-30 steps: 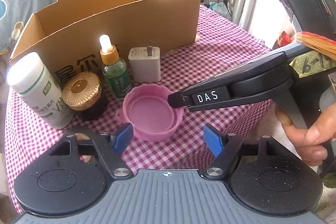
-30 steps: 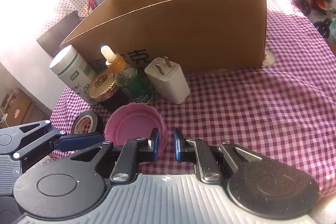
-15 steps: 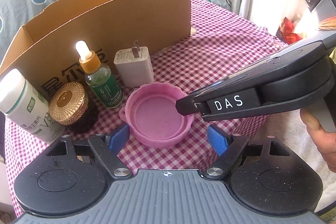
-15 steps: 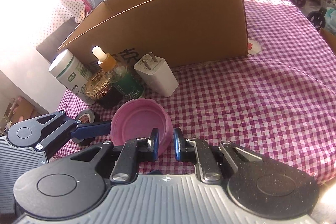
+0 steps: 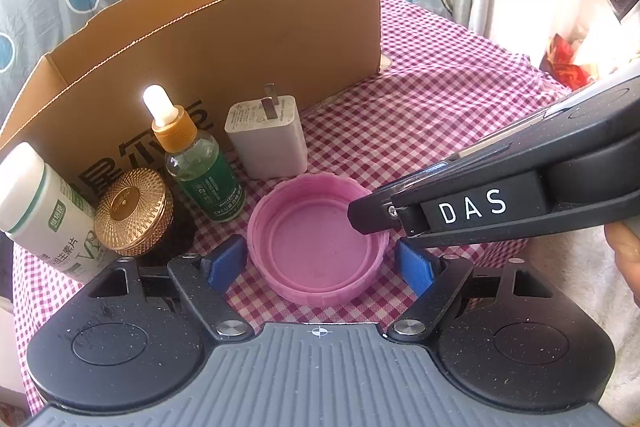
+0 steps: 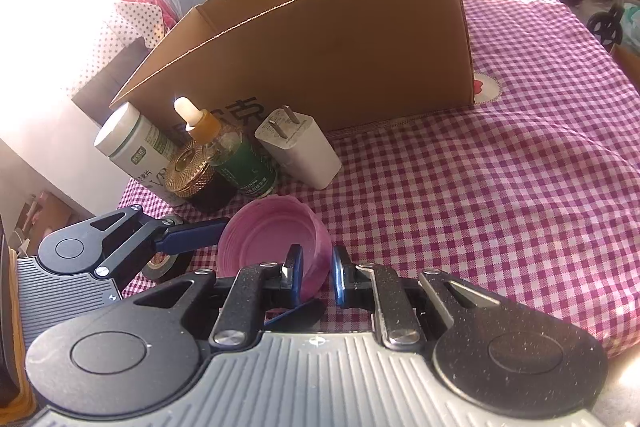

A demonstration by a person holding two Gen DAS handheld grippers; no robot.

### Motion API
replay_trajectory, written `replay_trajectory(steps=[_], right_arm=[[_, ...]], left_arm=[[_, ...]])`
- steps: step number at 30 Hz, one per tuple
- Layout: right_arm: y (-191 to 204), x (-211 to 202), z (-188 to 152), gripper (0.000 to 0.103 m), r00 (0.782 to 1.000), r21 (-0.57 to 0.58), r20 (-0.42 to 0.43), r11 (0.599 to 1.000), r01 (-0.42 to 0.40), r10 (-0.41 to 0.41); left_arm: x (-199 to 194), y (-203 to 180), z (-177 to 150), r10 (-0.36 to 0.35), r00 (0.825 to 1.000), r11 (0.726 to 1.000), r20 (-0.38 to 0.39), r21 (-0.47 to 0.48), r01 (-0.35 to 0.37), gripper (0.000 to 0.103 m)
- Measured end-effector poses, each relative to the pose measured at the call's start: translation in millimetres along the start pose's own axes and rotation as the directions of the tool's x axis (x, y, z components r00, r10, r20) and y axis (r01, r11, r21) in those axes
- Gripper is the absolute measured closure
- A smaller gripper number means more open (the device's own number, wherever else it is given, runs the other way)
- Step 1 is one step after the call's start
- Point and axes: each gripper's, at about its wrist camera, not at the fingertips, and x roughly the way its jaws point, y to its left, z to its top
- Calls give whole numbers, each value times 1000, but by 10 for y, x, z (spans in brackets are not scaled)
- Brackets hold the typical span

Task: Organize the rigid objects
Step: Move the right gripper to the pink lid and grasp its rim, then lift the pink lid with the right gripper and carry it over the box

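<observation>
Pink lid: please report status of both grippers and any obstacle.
Right gripper pinching pink lid wall, one finger inside. Left gripper open, straddling it. Cardboard box behind; dropper bottle and charger stand between.

Both grippers are speckled black with blue finger pads (image 5: 226, 261) and silver screws. The right gripper (image 5: 372, 223) bears white "DAS" lettering

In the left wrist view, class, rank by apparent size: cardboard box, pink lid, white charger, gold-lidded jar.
1. cardboard box
2. pink lid, though nearest the camera
3. white charger and gold-lidded jar: too alike to rank
</observation>
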Motion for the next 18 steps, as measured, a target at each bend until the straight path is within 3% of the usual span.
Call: replay_trajectory(steps=[6,18], right_arm=[[18,47,-5,86,1000,-10,-3,1000,4,-4],[43,-34,-17,87,1000,-16,26,1000,6,-5]], left_arm=[[4,15,14,-1,1000,1000,11,-10,1,28],[-47,22,30,12,1000,1000,26,-14,-12,28]])
